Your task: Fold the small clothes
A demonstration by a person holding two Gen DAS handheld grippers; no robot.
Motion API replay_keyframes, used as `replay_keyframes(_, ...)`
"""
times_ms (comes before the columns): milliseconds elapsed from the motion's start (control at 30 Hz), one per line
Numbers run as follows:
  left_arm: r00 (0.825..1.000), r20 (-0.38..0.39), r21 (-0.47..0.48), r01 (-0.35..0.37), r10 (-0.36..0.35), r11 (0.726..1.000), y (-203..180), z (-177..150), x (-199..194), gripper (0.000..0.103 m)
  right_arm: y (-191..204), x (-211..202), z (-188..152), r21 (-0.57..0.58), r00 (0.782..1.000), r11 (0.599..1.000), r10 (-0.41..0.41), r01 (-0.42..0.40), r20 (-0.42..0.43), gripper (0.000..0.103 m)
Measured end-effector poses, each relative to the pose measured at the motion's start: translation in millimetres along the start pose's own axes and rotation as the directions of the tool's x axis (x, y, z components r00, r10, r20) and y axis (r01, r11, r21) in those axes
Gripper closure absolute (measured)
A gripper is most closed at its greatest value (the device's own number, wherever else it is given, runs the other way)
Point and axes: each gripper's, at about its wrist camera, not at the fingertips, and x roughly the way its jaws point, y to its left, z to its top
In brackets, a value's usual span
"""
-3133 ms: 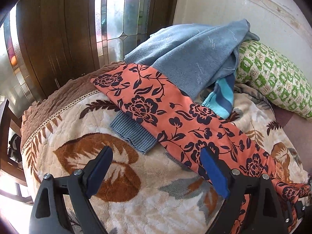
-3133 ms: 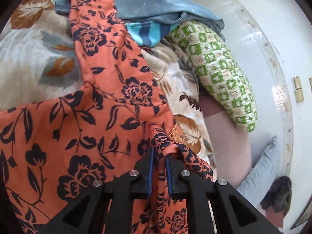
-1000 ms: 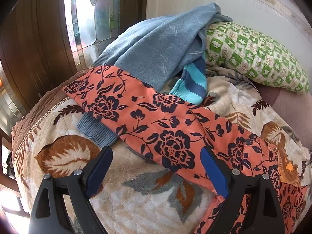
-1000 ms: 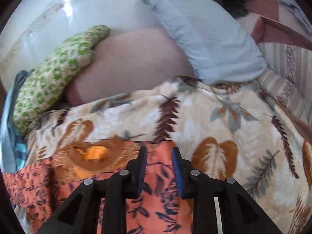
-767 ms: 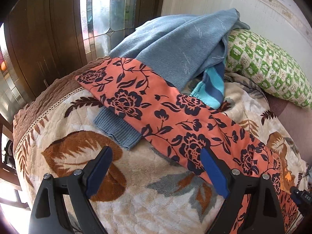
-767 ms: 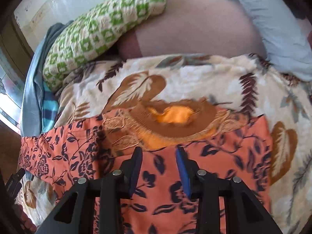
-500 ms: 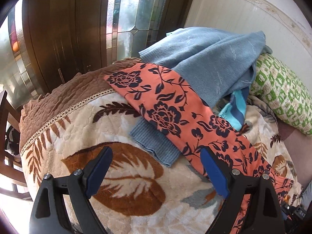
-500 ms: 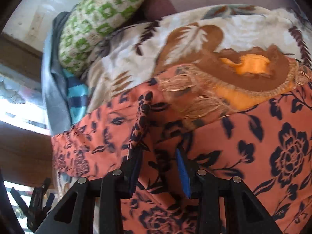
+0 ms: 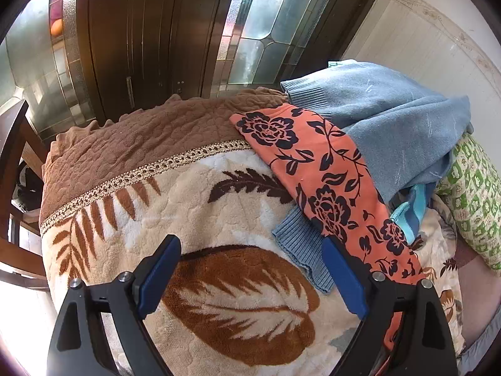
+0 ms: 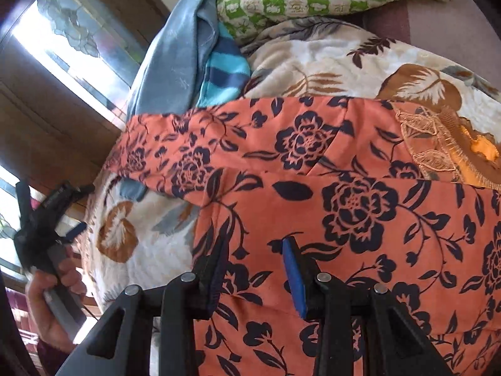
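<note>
An orange garment with dark flowers lies spread on the bed blanket, its lace-trimmed neckline at the right. One long sleeve runs out toward the brown blanket border. My right gripper hovers over the garment's body, jaws partly apart, open, with nothing pinched between them. My left gripper is wide open above the bare blanket, just left of the sleeve and a blue ribbed cuff. In the right wrist view the left gripper shows at the far left, held by a hand.
A blue sweater and a teal striped piece are piled at the far end beside a green checked pillow. The leaf-print blanket ends in a brown border. Behind stand a dark door and a wooden chair.
The right gripper, earlier shut on orange fabric, let go, swung past the pillow end and came back over the garment's body. The left gripper slid left toward the brown border, staying open.
</note>
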Motion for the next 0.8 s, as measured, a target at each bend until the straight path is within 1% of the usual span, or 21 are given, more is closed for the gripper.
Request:
replay_keyframes(33,1.0,-0.013,-0.012,-0.003,0.003,1.0,4,2,4,0.011,1,17,-4,-0.006,0.998,1.0,-0.031,0.031,-0.046,0.063)
replay_keyframes(67,1.0,-0.024,-0.028,-0.009,0.008,1.0,8,3,7,0.011,2,20,-7,-0.006,0.999,0.999,-0.043,0.043,-0.026,0.063)
replay_keyframes(100,0.999,-0.033,-0.046,-0.012,0.01,0.999,13,5,11,0.011,4,16,-8,-0.011,0.999,0.999,-0.041,0.041,0.005,0.063)
replay_keyframes(167,0.999,-0.044,-0.08,-0.002,-0.001,0.997,21,8,15,0.011,5,7,-9,-0.025,1.0,1.0,0.0,0.0,0.012,0.062)
replay_keyframes(233,0.999,-0.046,-0.111,0.022,-0.027,0.994,26,11,18,0.011,0,-7,-17,-0.025,0.997,0.998,0.051,-0.049,0.055,0.062)
replay_keyframes(300,0.997,-0.033,-0.147,0.067,-0.072,0.987,29,14,19,0.011,-8,-18,-28,-0.043,0.994,0.997,0.06,-0.057,0.091,0.062)
replay_keyframes(333,0.993,-0.033,-0.167,0.106,-0.113,0.98,30,15,20,0.011,-14,-23,-36,-0.051,0.993,0.997,0.055,-0.05,0.106,0.062)
replay_keyframes(400,0.978,-0.022,-0.208,0.199,-0.207,0.958,28,17,25,0.011,-28,-31,-53,-0.057,0.99,0.998,0.048,-0.041,0.13,0.062)
replay_keyframes(467,0.961,-0.012,-0.229,0.265,-0.275,0.937,21,19,32,0.011,-46,-34,-70,-0.047,0.99,0.998,0.044,-0.038,0.136,0.062)
replay_keyframes(533,0.941,-0.035,-0.261,0.317,-0.337,0.912,13,22,47,0.011,-62,-39,-83,-0.032,0.992,0.999,0.038,-0.035,0.123,0.062)
replay_keyframes(567,0.927,-0.042,-0.288,0.346,-0.373,0.893,11,23,55,0.011,-72,-48,-92,-0.021,0.993,0.999,0.042,-0.039,0.113,0.062)
replay_keyframes(667,0.888,-0.042,-0.36,0.414,-0.458,0.836,4,24,73,0.011,-85,-50,-103,0.005,0.985,0.995,0.097,-0.098,0.144,0.063)
replay_keyframes(733,0.857,-0.033,-0.373,0.466,-0.513,0.802,0,27,80,0.011,-88,-48,-104,0.008,0.983,0.994,0.106,-0.108,0.149,0.063)
replay_keyframes(767,0.854,-0.036,-0.368,0.471,-0.519,0.802,-2,29,84,0.011,-87,-45,-104,0.006,0.983,0.994,0.103,-0.105,0.151,0.063)
replay_keyframes(800,0.857,-0.034,-0.361,0.469,-0.514,0.806,-3,30,87,0.012,-85,-43,-103,-0.001,0.983,0.995,0.097,-0.098,0.155,0.063)
